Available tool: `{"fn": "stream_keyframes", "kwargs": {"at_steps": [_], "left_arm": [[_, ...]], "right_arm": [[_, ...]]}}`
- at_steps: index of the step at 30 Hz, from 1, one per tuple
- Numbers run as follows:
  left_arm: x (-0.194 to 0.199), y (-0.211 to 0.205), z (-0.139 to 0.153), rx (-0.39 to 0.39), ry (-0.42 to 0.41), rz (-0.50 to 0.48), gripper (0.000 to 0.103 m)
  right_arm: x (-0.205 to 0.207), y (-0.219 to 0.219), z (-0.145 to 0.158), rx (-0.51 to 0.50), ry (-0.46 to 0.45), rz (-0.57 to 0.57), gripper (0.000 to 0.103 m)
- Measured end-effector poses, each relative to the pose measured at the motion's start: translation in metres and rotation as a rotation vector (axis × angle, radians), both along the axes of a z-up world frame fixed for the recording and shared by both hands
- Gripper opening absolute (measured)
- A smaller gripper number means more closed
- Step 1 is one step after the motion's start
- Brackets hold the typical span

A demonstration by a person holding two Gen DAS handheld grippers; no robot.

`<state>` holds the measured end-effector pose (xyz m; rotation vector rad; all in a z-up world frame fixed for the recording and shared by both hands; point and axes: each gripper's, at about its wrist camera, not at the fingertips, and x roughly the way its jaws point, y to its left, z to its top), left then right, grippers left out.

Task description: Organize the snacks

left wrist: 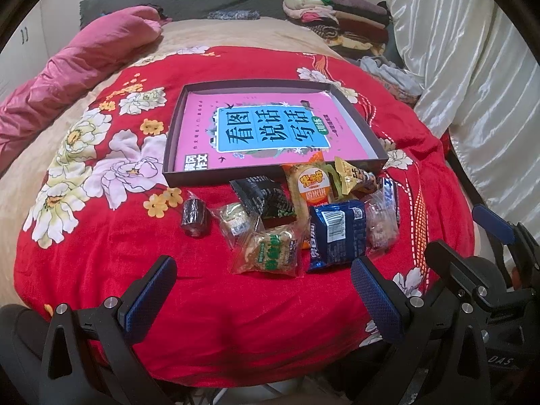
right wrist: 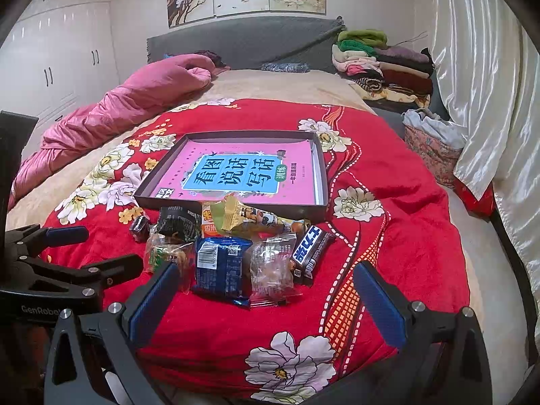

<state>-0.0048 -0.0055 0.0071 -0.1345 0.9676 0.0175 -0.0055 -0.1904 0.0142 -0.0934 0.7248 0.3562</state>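
Both tools agape before snacks

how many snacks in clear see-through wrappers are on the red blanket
3 show: one nearest the small dark roll, one in front of it, and one right of the blue packet. Others may hide beneath the pile.

A pink quilt lies left of the red floral blanket; folded clothes sit stacked by the curtain

Snacks lie before the tray, on the blanket.
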Motion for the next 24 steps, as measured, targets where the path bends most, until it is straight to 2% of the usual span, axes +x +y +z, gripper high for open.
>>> {"fn": "stream_keyframes", "kwargs": {"at_steps": [24], "left_arm": [[0.0007,0.0032,-0.0001,0.002,-0.002,0.004,0.103]], "right_arm": [[0.0000,-0.0012,0.0010,0.001,-0.001,0.001,0.103]]}}
